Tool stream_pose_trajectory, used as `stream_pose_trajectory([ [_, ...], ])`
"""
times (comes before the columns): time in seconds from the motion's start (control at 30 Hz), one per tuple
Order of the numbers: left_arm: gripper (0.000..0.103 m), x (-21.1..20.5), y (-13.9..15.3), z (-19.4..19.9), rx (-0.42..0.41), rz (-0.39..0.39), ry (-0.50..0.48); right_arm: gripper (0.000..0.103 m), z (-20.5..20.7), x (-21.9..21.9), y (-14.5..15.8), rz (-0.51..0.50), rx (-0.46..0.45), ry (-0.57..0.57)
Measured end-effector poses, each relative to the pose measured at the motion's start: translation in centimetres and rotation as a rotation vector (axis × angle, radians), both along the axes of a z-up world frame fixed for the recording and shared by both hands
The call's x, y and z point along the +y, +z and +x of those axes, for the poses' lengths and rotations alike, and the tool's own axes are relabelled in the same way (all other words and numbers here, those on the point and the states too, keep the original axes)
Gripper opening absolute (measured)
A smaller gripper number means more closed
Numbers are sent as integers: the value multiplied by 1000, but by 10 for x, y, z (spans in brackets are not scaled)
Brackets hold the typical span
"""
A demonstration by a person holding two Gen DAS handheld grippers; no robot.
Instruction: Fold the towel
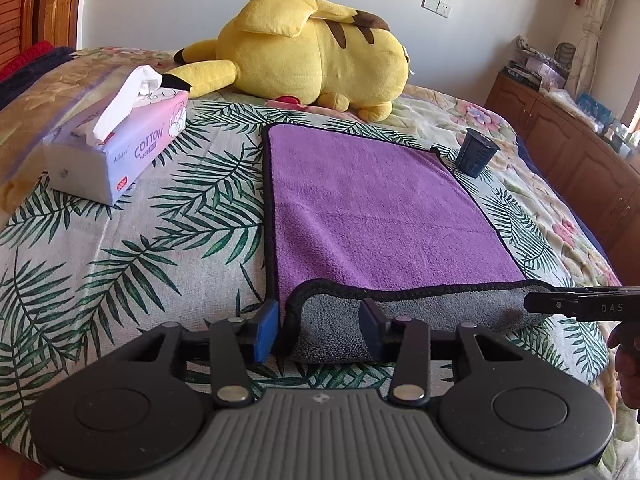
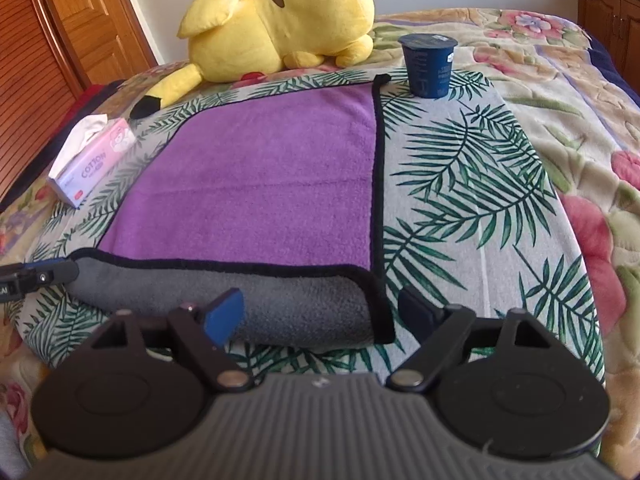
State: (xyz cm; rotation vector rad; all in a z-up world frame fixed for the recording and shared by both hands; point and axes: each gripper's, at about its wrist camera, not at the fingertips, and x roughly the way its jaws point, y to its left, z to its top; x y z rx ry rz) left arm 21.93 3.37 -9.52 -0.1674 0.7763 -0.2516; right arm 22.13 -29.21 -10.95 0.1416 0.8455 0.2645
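The left gripper is seen with its jaws spread wide, straddling the near left corner of the towel, where the grey underside is rolled up over the purple face; nothing is clamped yet. The right gripper is likewise held wide open around the near right corner of the towel, one blue pad lying over the grey roll and the other just outside the black hem.

The towel is spread on the leaf-print cloth, most of it flat, only its near edge curled back.

Several failures can be judged likely from here. If the jaws are closed too low, the leaf-print cloth beneath the towel may be pinched together with it and dragged along. If only the upper layer of the roll is caught, the fold may come out uneven. Just beyond the towel's far right corner a dark cup is standing and could be toppled by a carried edge. The tissue box, left of the towel, and the yellow plush toy, behind it, are well apart from it.
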Motion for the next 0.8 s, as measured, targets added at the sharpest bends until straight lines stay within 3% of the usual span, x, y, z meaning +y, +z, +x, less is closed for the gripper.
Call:
stream_pose_trajectory([
  [0.3,3,-4,3,-4,-27,8,-3,70,0,-1,3,2,-6,16],
  [0.4,3,-4,1,-2,-22,19,1,64,0,-4,4,3,-10,10],
  [0.8,0,-3,-2,2,-30,26,9,29,2,-15,6,0,-20,-11],
])
